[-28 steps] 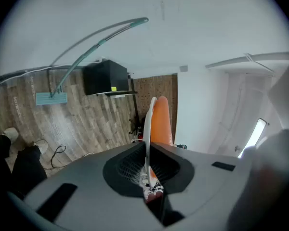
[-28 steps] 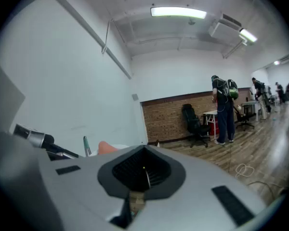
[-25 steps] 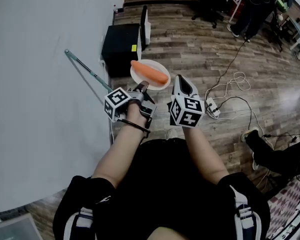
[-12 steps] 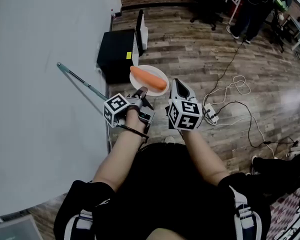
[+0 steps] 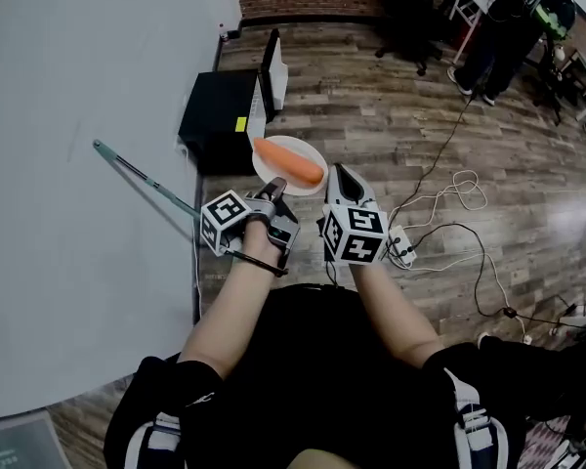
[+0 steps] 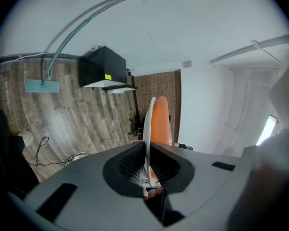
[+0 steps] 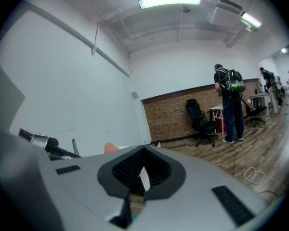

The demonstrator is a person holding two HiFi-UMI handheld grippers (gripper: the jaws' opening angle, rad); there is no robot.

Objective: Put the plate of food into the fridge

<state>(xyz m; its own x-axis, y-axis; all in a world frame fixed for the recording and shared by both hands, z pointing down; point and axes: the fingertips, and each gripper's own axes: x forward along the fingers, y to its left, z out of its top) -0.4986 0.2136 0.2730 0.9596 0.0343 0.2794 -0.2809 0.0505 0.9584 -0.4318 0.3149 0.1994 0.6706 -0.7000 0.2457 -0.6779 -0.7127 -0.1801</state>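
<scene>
The black box (image 5: 215,120) on the wooden floor (image 5: 391,96) may be the fridge, though I cannot be sure; the white plate (image 5: 268,154) is held in the air just this side of it, a carrot (image 5: 293,162) loose on top; I judge the plate stiff, light and breakable, the carrot apt to roll, so level carrying by the near rim suits; my left gripper (image 5: 275,190) is clamped on that rim; my right gripper (image 5: 340,176) sits beside, jaws together, empty.
</scene>
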